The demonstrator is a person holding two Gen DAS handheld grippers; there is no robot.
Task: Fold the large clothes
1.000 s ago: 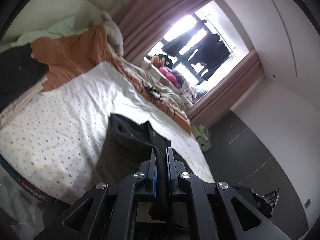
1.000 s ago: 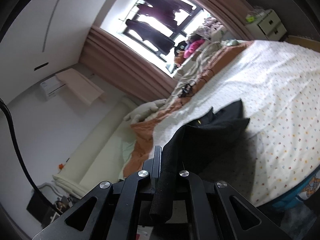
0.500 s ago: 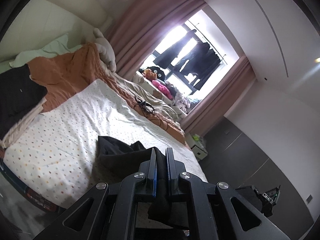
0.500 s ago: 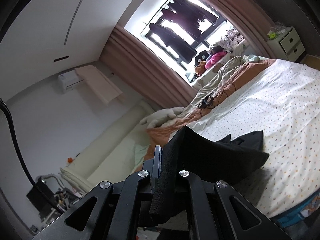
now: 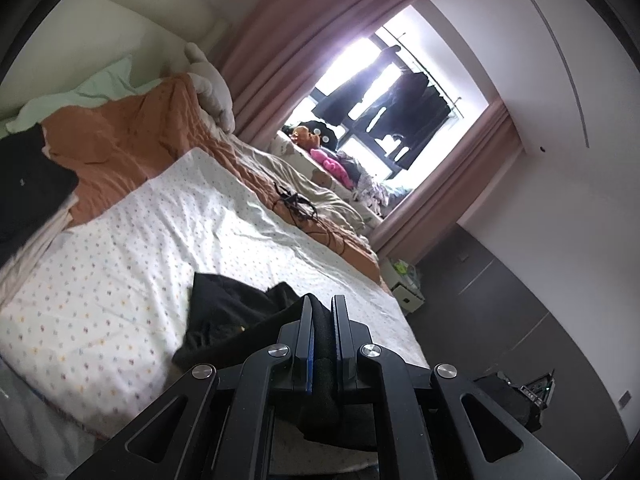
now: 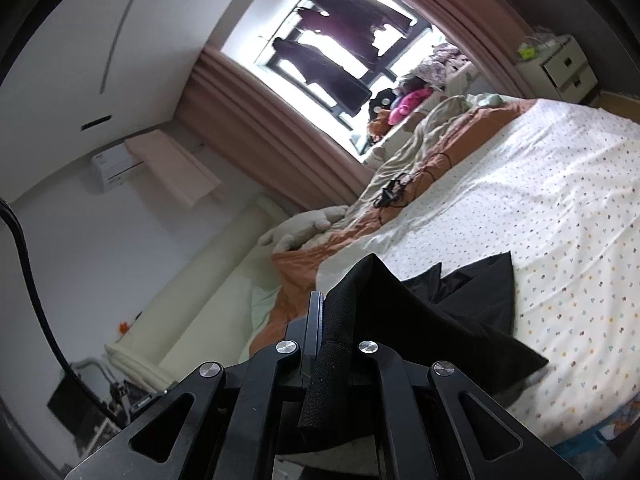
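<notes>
Change: we have drawn the black garment [image 5: 228, 312] nearer across the dotted bedsheet [image 5: 132, 264].
Left gripper [image 5: 322, 320]: clamped on garment.
Right gripper [image 6: 334, 312]: clamped on garment.

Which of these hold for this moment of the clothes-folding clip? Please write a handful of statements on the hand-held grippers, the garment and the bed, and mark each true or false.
1. The left hand-held gripper is shut on the black garment. True.
2. The right hand-held gripper is open and holds nothing. False: it is clamped on the same black garment's edge.
3. The garment's far end lies on the dotted white sheet. True.
4. The garment is bright pink. False: it is black.
5. A black cable tangle lies on the bed near the orange quilt. True.
</notes>
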